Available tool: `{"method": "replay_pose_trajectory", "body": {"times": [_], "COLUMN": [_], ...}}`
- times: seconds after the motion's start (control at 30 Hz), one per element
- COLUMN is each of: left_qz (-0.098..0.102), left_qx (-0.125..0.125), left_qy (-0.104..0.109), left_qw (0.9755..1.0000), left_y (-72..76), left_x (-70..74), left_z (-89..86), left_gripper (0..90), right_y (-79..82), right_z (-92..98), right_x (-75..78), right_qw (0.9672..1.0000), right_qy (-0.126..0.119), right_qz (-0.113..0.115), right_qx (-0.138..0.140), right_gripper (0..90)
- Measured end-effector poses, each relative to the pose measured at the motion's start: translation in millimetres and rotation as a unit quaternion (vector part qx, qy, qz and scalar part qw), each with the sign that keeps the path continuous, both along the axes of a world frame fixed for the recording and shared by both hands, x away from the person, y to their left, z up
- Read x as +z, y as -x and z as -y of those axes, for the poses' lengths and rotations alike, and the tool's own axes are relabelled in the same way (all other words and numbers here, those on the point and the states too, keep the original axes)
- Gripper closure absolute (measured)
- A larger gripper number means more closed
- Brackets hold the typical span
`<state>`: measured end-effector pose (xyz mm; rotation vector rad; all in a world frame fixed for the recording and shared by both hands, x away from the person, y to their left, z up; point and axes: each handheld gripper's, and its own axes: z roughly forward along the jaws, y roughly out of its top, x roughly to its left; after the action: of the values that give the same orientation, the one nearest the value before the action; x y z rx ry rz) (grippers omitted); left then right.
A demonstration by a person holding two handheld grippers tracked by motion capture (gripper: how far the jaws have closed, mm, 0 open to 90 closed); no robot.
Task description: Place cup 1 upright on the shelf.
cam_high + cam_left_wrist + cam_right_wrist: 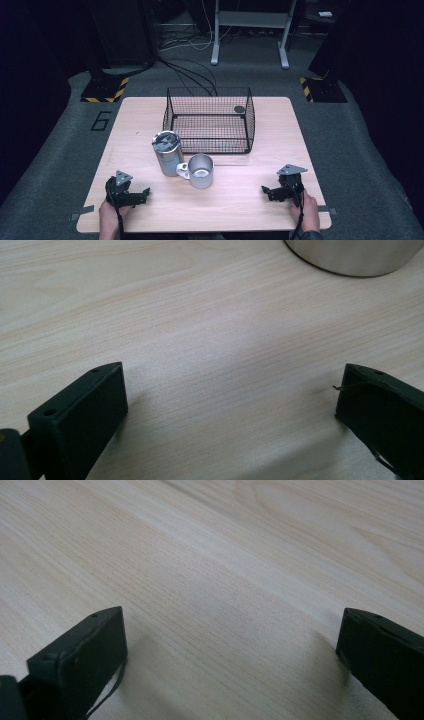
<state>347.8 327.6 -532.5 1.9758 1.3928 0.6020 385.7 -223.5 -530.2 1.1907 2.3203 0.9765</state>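
1. High view: both tongs rest low on the counter (280,115). I have the left tongs (146,191) at lower left of the frame and the right tongs (265,190) at lower right, neither holding anything. The steel tumbler (167,153), lid on, stands left of centre. The mug (200,171) sits just beside it at its lower right, so close I cannot tell if they touch; its handle points left toward the tumbler. The wire basket (210,120) stands behind both at upper centre, with a small dark disc (239,109) in its far right corner.

2. Left gripper view: jaws spread wide over bare wood. The curved metal base at the upper right edge is probably the tumbler (355,257), still well ahead.

3. Right gripper view: jaws likewise wide apart, wood grain between them.

4. My judgement: a reach comes first. The left tongs sit nearest the tumbler. I'd approach level, straddle the body below the lid, and close squarely, since smooth steel may slip. Mind the mug alongside; one nudge would shift it.
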Motion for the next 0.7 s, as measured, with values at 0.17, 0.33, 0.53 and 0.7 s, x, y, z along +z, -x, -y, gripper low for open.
{"method": "replay_pose_trajectory", "body": {"times": [0.17, 0.33, 0.53, 0.7], "left_qz": [0.001, 0.001, 0.001, -0.004], "left_qx": [0.021, 0.021, 0.024, 0.014], "left_qy": [0.005, 0.002, 0.002, 0.034], "left_qw": [0.9998, 0.9998, 0.9997, 0.9993], "left_y": [0.2, 1.4, 1.2, 1.7], "left_x": [-0.3, 0.2, 0.3, 4.2], "left_z": [4.6, 5.9, 5.2, 1.9], "left_gripper": [0.0, 0.0, 0.0, 0.0], "right_y": [-0.1, -0.3, -0.2, -0.2], "right_z": [0.0, 0.7, 0.8, 0.8], "right_x": [-0.2, 0.3, 0.3, 0.3], "right_qw": [1.0, 1.0, 1.0, 1.0], "right_qy": [-0.001, 0.001, 0.001, 0.001], "right_qz": [0.0, -0.003, -0.003, -0.003], "right_qx": [0.0, 0.004, 0.003, 0.003], "right_gripper": [0.0, 0.0, 0.0, 0.0]}}
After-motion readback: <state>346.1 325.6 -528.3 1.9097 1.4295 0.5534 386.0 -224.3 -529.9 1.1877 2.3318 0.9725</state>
